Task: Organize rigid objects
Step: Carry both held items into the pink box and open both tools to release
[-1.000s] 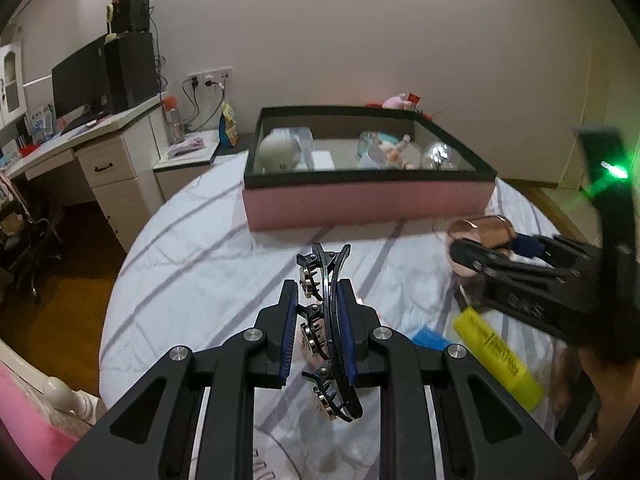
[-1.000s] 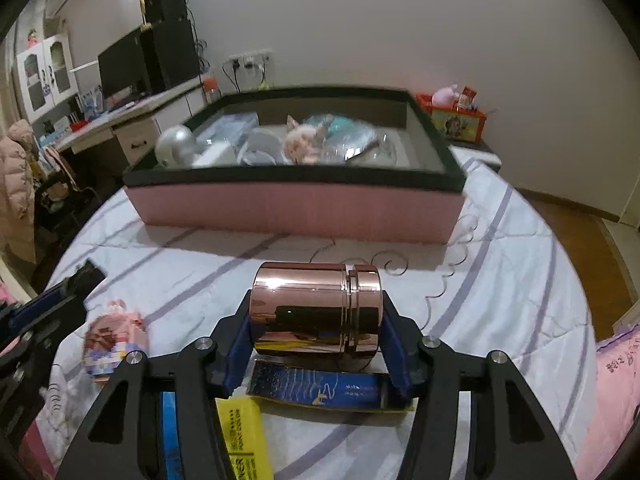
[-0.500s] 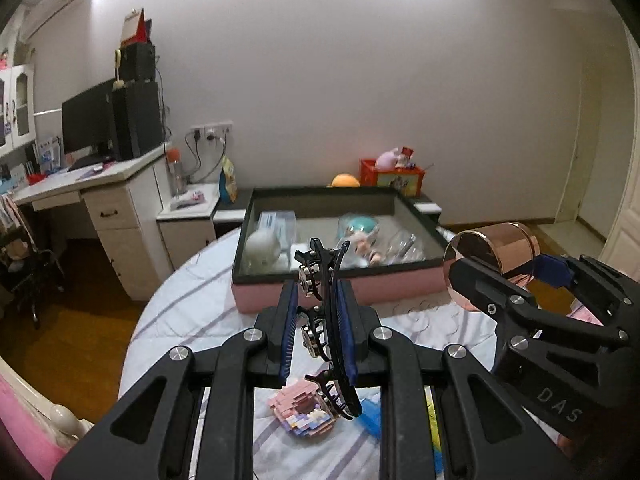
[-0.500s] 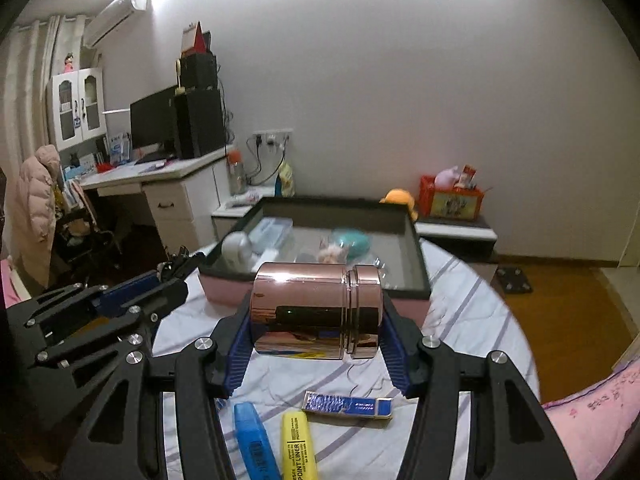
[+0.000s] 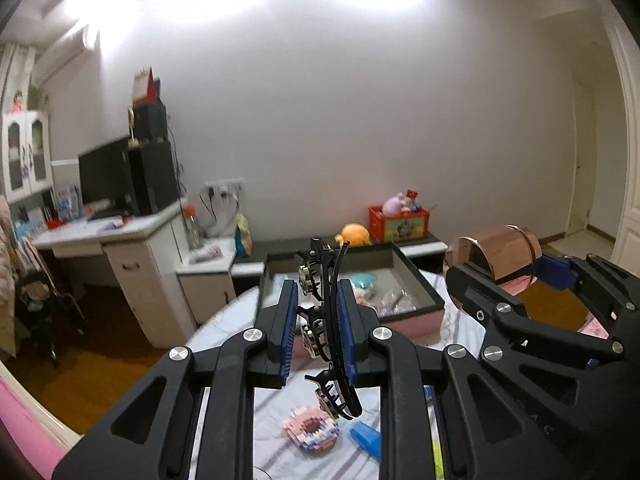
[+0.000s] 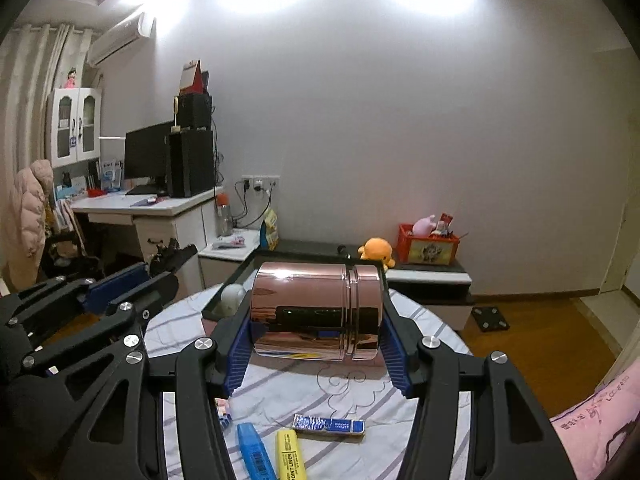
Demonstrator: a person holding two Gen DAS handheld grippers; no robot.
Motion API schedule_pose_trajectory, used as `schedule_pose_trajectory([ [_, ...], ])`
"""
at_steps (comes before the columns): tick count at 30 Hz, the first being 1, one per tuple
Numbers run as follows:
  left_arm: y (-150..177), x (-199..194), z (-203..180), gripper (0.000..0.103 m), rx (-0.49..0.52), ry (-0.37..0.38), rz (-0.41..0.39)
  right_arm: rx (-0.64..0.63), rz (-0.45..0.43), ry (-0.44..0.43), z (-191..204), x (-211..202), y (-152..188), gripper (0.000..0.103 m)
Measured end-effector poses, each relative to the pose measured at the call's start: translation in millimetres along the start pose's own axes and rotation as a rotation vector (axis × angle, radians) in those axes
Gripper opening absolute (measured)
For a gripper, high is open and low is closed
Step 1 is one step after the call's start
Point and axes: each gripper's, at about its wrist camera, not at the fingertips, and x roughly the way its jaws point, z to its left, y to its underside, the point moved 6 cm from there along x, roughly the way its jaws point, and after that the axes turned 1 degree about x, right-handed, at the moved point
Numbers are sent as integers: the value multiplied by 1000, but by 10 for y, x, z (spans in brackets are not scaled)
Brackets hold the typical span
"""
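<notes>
My left gripper (image 5: 318,320) is shut on a black hair claw clip (image 5: 326,320) with metal studs, held upright high above the table. My right gripper (image 6: 316,340) is shut on a shiny rose-gold cylindrical tin (image 6: 316,312), held sideways in the air; the tin also shows at the right of the left wrist view (image 5: 494,252). The pink box with a black rim (image 5: 416,280) lies ahead and below, holding a white ball (image 6: 232,294) and several small toys.
On the striped white tablecloth (image 6: 288,396) lie a blue highlighter (image 6: 256,452), a yellow highlighter (image 6: 292,456), a flat blue packet (image 6: 330,424) and a pink brick donut (image 5: 312,432). A desk with monitor (image 6: 148,156) stands left; a low cabinet with toys (image 6: 428,240) behind.
Both grippers have risen well above the table and tilted up, each keeping its object. The box now sits lower and farther in both views, and more of the room shows.
</notes>
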Motion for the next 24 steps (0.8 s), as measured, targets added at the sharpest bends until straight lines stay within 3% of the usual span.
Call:
schedule_pose_trajectory([
  [13,-305,-127,9,19,30,-17,-160,-20,-109,34,17,-166,-238,57],
  [24,-345,493,-1,18,92,-29,-165,-54,-123,79,-55,248,-302,57],
])
